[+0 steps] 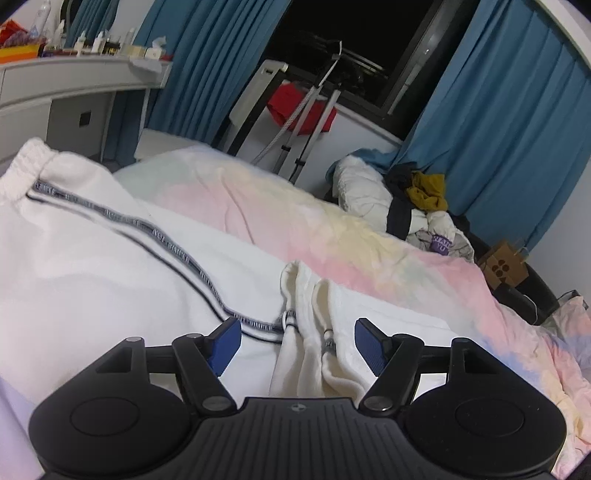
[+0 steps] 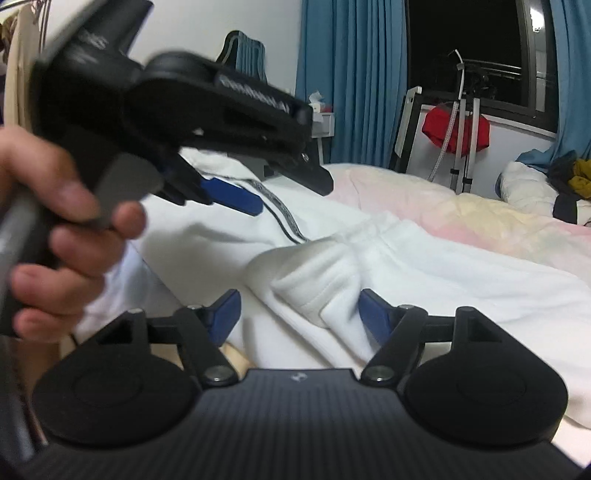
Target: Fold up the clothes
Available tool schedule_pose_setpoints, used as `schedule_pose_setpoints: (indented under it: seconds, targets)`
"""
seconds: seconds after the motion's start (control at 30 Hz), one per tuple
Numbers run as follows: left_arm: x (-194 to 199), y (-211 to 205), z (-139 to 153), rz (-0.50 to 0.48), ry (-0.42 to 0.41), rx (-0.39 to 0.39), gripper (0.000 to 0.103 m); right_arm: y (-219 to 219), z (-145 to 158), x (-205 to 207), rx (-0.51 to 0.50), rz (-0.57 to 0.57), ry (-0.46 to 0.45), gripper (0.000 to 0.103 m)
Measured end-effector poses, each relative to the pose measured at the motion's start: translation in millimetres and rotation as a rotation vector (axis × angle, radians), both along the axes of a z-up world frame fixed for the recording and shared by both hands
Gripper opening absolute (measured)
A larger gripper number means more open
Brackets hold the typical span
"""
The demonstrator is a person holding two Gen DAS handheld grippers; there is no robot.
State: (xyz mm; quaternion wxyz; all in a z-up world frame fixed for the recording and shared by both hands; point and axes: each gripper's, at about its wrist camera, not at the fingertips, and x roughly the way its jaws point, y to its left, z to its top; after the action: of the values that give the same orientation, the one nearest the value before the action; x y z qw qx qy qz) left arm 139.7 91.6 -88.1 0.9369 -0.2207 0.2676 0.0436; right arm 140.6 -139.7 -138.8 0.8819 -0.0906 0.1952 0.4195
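Before me: bed with pastel duvet [image 1: 369, 236], blue curtains [image 1: 509, 122], dark night window [image 1: 351, 33]. White desk [image 1: 74, 85] at my left.

- White trousers [image 1: 92, 258], with a grey lettered stripe edged in dark lines down the side.
- Bedcover [image 1: 332, 221] in pastel tie-dye: pink, yellow, pale blue.
- Teal-blue curtains [image 1: 509, 110].
- Red cloth [image 1: 295, 107] on a silver stand.
- Mustard garment [image 1: 426, 190] on a white bundle.
- Left gripper [image 1: 297, 345] and right gripper [image 2: 297, 314]: black, with blue pads.
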Motion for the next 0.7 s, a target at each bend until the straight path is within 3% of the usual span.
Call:
schedule_pose_setpoints:
  seconds: [0.1,0.2,0.37,0.53,0.7]
  targets:
    - [-3,-5,2,-0.011,-0.005,0.017,0.073,-13,11,-9,0.022,-0.008,0.005,0.072]
    - [-3,-10,0,-0.025,0.004,0.034,0.073,-31,24,4,0.074,-0.094,0.034,0.072]
    - [-3,-19,-7,-0.078,0.022,0.052,0.073,-62,39,33,0.136,-0.332,0.074,0.072]
    - [1,-41,-17,-0.144,0.046,0.143,0.073,-88,31,59,0.169,-0.572,0.095,0.072]
    - [10,-51,-36,-0.144,0.14,0.198,0.075,-86,5,80,0.131,-0.61,0.193,0.072]
